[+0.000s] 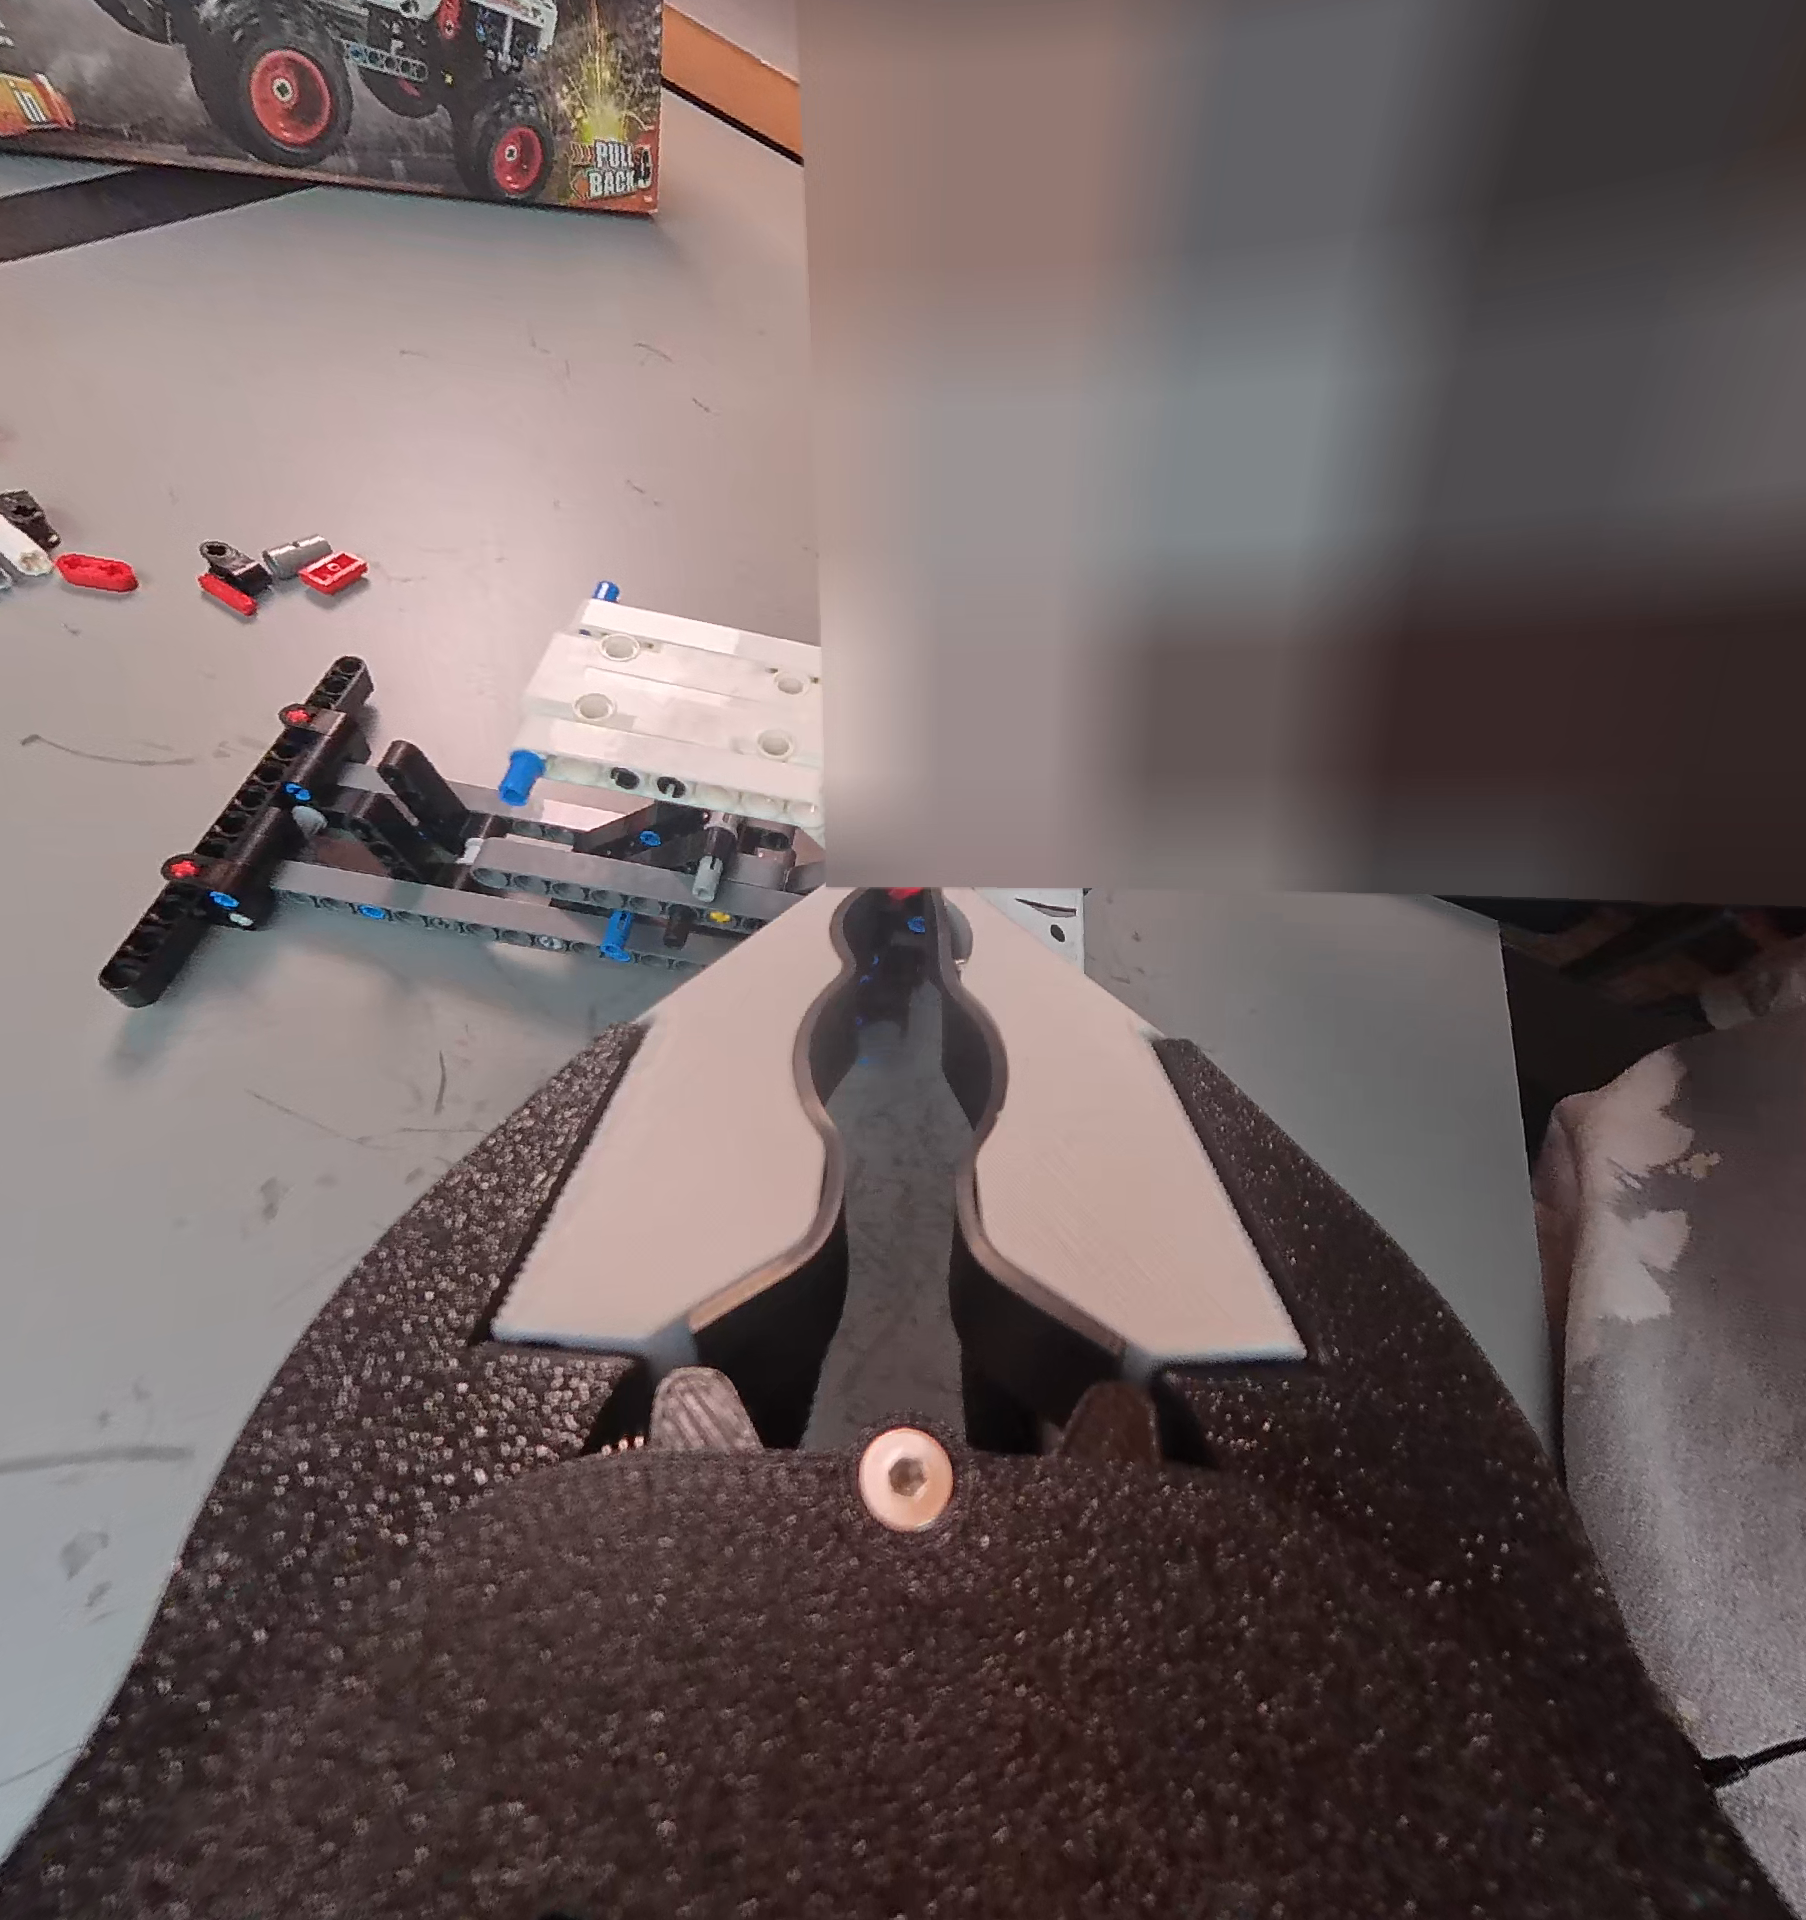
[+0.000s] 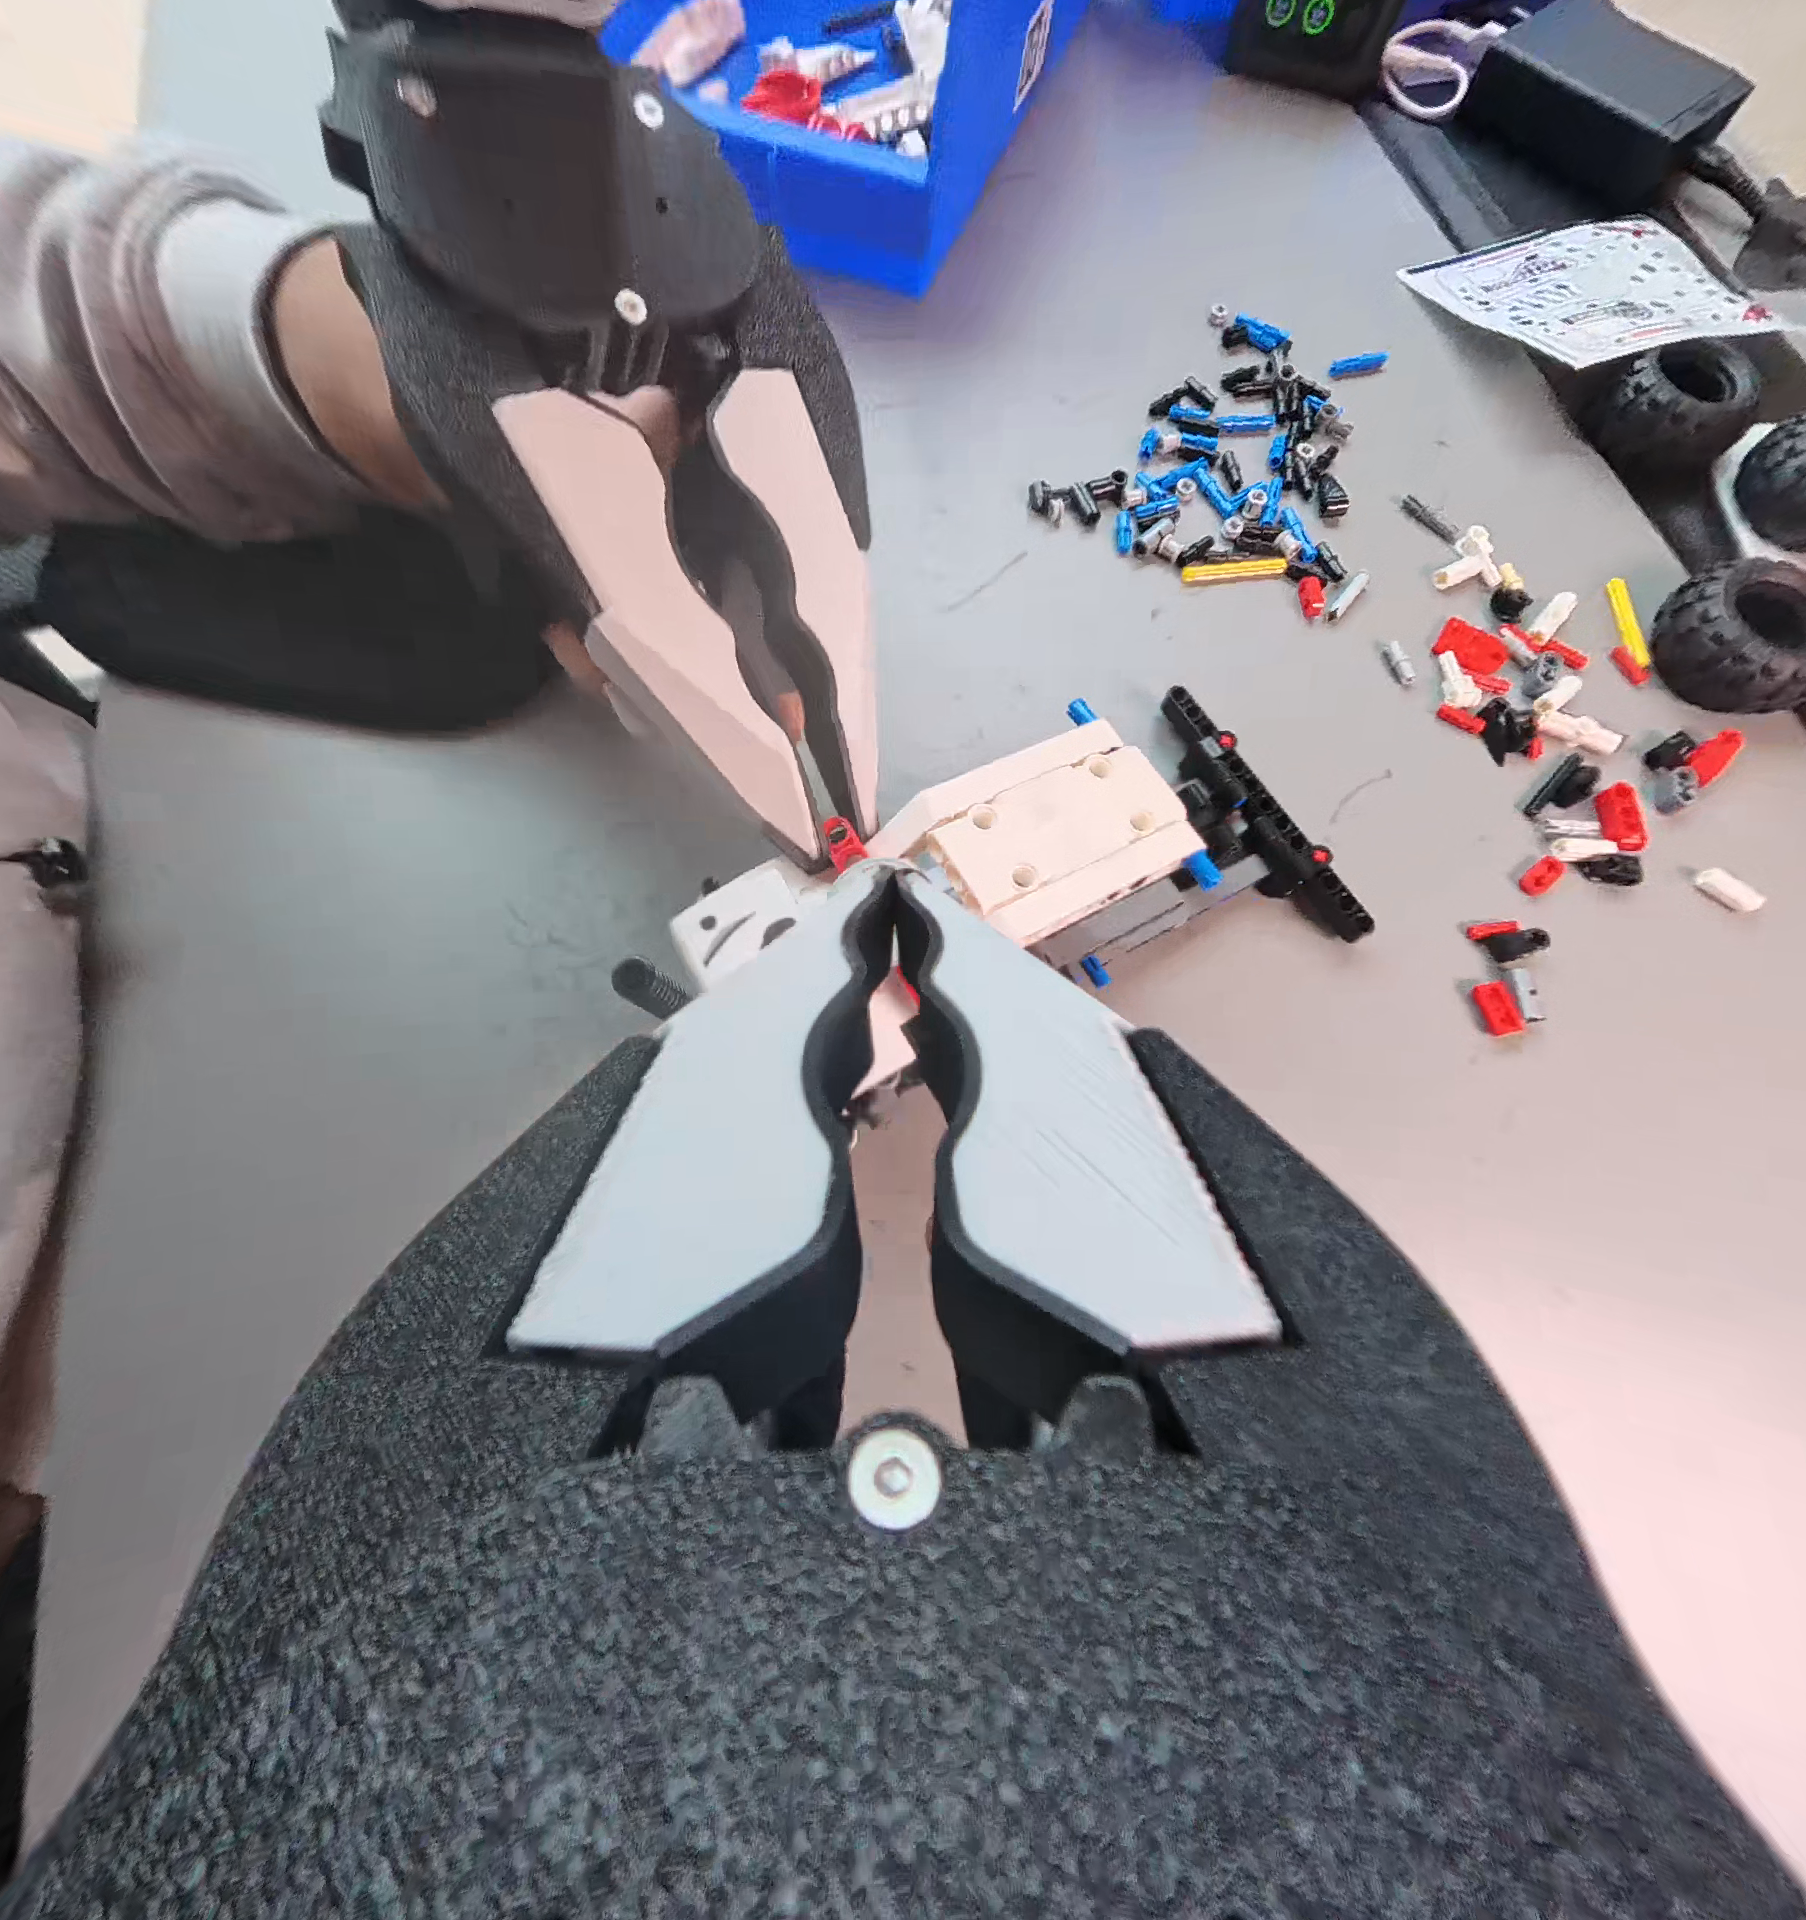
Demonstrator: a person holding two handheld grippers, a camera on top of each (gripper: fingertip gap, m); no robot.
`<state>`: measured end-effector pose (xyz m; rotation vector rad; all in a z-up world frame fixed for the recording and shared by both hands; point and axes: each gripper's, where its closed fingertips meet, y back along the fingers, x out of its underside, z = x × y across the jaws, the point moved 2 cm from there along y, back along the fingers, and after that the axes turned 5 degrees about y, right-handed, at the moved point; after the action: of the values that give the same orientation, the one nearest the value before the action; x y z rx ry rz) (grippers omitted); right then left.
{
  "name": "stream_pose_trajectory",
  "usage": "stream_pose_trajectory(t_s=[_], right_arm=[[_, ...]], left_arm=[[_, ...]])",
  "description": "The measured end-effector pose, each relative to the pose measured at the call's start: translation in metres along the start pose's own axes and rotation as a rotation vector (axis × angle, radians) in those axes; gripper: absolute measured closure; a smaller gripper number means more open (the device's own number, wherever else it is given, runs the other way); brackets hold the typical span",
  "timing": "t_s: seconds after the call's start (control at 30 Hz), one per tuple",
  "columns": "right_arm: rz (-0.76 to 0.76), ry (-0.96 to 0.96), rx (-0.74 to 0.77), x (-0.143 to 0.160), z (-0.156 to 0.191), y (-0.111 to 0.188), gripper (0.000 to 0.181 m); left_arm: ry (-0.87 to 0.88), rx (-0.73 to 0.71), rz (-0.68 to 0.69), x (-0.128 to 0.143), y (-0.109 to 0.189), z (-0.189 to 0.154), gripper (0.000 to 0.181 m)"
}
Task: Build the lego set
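1. Right wrist view: the right gripper [image 2: 894,883] has its fingers closed almost tip to tip at the near end of the half-built lego truck frame [image 2: 1117,842]. What they pinch is hidden; it may be a thin part of the frame, but I cannot tell.
2. The left gripper [image 2: 837,847] comes in from the far left, held in a person's hand [image 2: 359,416]. Its fingers are narrowed on a small red pin [image 2: 839,831] at the same end of the frame.
3. The frame lies on the grey bench [image 2: 1398,1247], near its middle. A white block sits on top, and a long black beam [image 2: 1263,816] crosses its far right end.
4. To the right lies a heap of blue and black pins [image 2: 1231,478], with red and white loose pieces [image 2: 1564,727] nearer.
5. Three black tyres [image 2: 1751,634] sit along the right edge, beside a sticker sheet [image 2: 1595,286].
6. A blue bin [image 2: 878,187] of parts stands at the far side.
7. Left wrist view: the left gripper [image 1: 904,904] shows a narrow gap between its tips, with red just visible there. A blurred patch covers most of what lies beyond.
8. The frame [image 1: 525,831] stretches to the left, and the black beam [image 1: 234,831] forms its left end.
9. The set's box [image 1: 359,94] stands at the far left, with a few loose pieces [image 1: 99,551] on the bench [image 1: 359,1195] before it.
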<state>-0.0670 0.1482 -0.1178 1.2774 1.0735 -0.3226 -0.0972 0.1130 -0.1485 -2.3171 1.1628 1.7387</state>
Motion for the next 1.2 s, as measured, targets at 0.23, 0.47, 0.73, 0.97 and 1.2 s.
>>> stream_pose_trajectory(t_s=[0.23,0.47,0.73,0.97,1.2], right_arm=[[0.048,0.188,0.059,0.009,0.010,-0.003,0.181],[0.136,0.327,0.082,0.008,0.009,-0.006,0.180],[0.356,0.564,0.103,0.005,0.010,-0.009,0.181],[0.333,0.151,-0.086,0.002,0.001,-0.009,0.181],[0.132,0.098,-0.062,-0.008,-0.005,0.002,0.181]], left_arm=[[0.007,0.005,-0.004,0.000,0.000,0.000,0.173],[0.006,0.003,-0.003,0.000,0.000,0.000,0.173],[-0.023,-0.006,0.000,0.000,0.000,0.001,0.173],[-0.039,0.003,0.003,0.001,0.001,0.000,0.174],[-0.025,0.017,0.000,0.001,0.001,-0.001,0.173]])
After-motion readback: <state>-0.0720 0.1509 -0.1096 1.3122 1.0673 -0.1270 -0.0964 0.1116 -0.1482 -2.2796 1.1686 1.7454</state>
